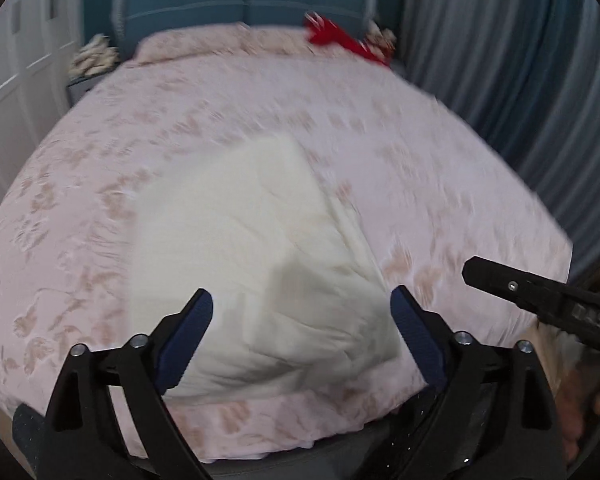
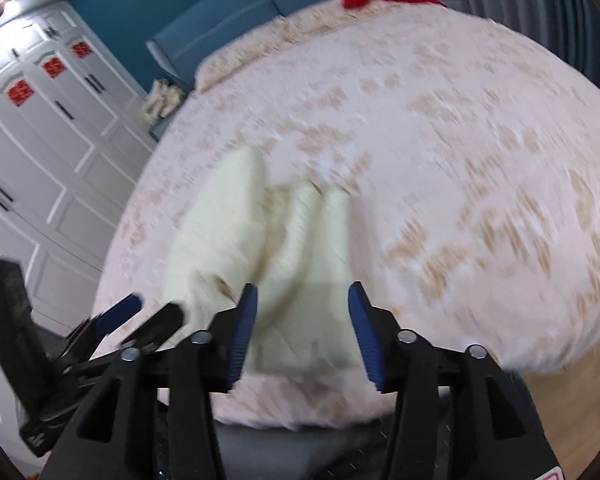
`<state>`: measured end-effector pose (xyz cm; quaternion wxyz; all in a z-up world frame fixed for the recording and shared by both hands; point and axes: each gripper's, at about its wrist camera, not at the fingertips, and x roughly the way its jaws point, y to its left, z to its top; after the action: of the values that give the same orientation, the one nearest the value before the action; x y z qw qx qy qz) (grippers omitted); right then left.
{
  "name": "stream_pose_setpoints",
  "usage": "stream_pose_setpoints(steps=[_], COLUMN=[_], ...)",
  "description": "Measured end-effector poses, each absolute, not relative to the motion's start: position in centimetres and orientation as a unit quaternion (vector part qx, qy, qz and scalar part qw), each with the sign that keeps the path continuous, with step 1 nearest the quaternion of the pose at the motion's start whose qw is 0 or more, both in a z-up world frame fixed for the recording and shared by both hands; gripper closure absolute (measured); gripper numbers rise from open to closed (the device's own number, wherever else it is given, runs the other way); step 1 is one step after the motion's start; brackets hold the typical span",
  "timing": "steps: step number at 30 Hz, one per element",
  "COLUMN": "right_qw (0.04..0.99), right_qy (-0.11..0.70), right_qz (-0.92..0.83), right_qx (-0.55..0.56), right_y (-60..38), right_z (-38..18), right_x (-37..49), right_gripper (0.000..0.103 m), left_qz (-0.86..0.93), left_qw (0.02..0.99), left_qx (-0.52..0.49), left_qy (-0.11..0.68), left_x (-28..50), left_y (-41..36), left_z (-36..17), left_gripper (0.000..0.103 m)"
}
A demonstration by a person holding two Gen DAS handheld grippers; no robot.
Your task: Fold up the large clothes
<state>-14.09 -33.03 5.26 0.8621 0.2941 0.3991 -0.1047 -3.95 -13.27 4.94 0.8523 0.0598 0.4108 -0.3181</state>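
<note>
Bed (image 1: 440,168), wide, covered by a pale pink spread with a tan leaf print; fills most of both views. Blue padded headboard (image 1: 244,4) at the far end, teal wall behind. White panelled wardrobe (image 2: 40,128) along the bed's left side, red square decals on its upper doors. Grey pleated curtain (image 1: 500,60) on the bed's right side. Strip of wood floor (image 2: 572,412) past the near right corner of the bed.

Cream garment (image 1: 252,264) on the spread near the foot edge, left of centre; partly folded, rumpled, one thick fold ridge along its right side. Both views motion-blurred, so finer folds unclear.

Red cloth (image 1: 342,38) on the far right by the pillows, well apart from the garment.

Left gripper (image 1: 302,326) above the garment's near edge, jaws spread wide, nothing between the blue pads. Right gripper (image 2: 303,328) just beside it, also over the near edge, jaws parted but narrower, empty.
</note>
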Motion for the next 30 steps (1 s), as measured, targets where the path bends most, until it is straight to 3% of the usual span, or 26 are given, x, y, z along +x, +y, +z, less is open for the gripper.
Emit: stream_pose_setpoints(steps=[5,11,19,20,22,24,30], right_qw=[0.864,0.836,0.782,0.775,0.767,0.766,0.818], right_qy=[0.389,0.420,0.498,0.508,0.520,0.515,0.451], right_qz=[-0.078,-0.085,-0.134,-0.140,-0.137,-0.126,-0.093], right_qx=[0.311,0.343,0.351,0.349,0.350,0.362,0.343], right_y=[-32.4,-32.4,-32.6,-32.6,-32.2,-32.0,-31.7], right_z=[7.0,5.8,0.7,-0.1,-1.2,-1.4,4.1], right_x=[-8.5,-0.5,5.3,5.6,5.9,5.8,3.4], right_gripper=[0.039,0.039,0.040,0.043,0.062,0.089,0.095], left_qz=[-0.240,-0.180,-0.174,-0.177,-0.184,-0.191,-0.213], left_qw=[0.872,0.875,0.865,0.861,0.852,0.844,0.837], left_qx=[-0.014,-0.077,-0.101,-0.106,-0.117,-0.126,-0.128], left_qy=[0.427,0.443,0.460,0.465,0.475,0.486,0.487], left_x=[1.3,4.8,6.1,6.3,6.8,7.2,7.9], left_y=[-6.6,-0.8,1.5,1.5,1.5,1.2,-0.6], left_z=[6.6,6.0,4.9,4.6,4.0,3.4,3.8], left_gripper=[0.015,0.015,0.015,0.015,0.015,0.015,0.016])
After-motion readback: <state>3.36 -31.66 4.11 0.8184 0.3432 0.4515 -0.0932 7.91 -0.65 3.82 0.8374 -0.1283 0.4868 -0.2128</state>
